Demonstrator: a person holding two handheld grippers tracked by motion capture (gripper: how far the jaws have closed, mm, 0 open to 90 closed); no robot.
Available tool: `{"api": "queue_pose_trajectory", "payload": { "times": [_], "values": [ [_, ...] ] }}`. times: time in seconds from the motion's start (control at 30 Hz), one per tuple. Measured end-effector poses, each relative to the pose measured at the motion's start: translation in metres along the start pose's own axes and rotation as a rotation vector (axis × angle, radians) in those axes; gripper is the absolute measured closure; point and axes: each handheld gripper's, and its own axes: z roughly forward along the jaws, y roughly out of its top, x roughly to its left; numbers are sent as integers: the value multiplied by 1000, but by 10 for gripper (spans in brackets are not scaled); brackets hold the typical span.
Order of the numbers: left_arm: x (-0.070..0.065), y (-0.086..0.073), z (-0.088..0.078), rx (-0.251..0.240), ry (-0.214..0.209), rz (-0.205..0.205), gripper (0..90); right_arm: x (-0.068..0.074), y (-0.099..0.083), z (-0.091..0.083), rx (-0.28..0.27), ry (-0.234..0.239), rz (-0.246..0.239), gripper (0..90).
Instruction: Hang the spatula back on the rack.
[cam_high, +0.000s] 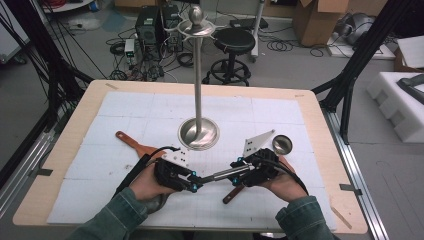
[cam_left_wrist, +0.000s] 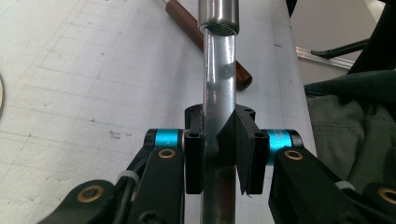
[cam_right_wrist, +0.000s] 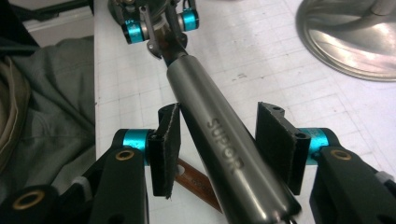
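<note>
Your left tongs (cam_high: 192, 183) are clamped on the thin shaft of a steel utensil (cam_high: 223, 173), with both pads pressed flat against the metal; you can see this grip clearly in the left gripper view (cam_left_wrist: 219, 154). The utensil runs level just above the surface, near its front edge, between your two hands.

Your right tongs (cam_high: 239, 167) sit around the thicker handle (cam_right_wrist: 219, 154) of the same utensil, the part stamped with a brand name. Their jaws stand partly open: in the right gripper view (cam_right_wrist: 219, 144) the left pad is close against the handle, while a clear gap shows at the right pad, so they are not gripping it.

A wooden-handled tool (cam_high: 234, 193) lies on the white mat (cam_high: 125, 112) just beneath the steel utensil, towards the front edge. Another wooden-handled utensil (cam_high: 132, 143) lies behind your left hand (cam_high: 147, 185). A tall steel stand (cam_high: 198, 131) rises from the middle of the surface, and a small round steel piece (cam_high: 282, 144) rests to the right of it, behind your right hand (cam_high: 285, 184).
</note>
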Motion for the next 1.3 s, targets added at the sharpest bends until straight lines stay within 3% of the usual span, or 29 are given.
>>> {"api": "queue_pose_trajectory", "payload": {
  "times": [0.5, 0.73, 0.8, 1.07, 1.3],
  "values": [
    [1, 0, -10, -29, 2, -7, 754, -6, -12, -15, -101, -52, 111, 337],
    [2, 1, -14, -56, 18, -16, 754, -5, -14, -14, -128, -67, 143, 266],
    [2, 2, -16, -55, 36, -13, 754, -5, -13, -12, -136, -72, 129, 255],
    [2, 4, -23, -101, 74, -30, 755, -1, -4, -5, -169, -41, 146, 265],
    [3, 9, -28, -125, 109, -36, 757, 2, 6, 0, -199, -20, 130, 345]
  ]
}}
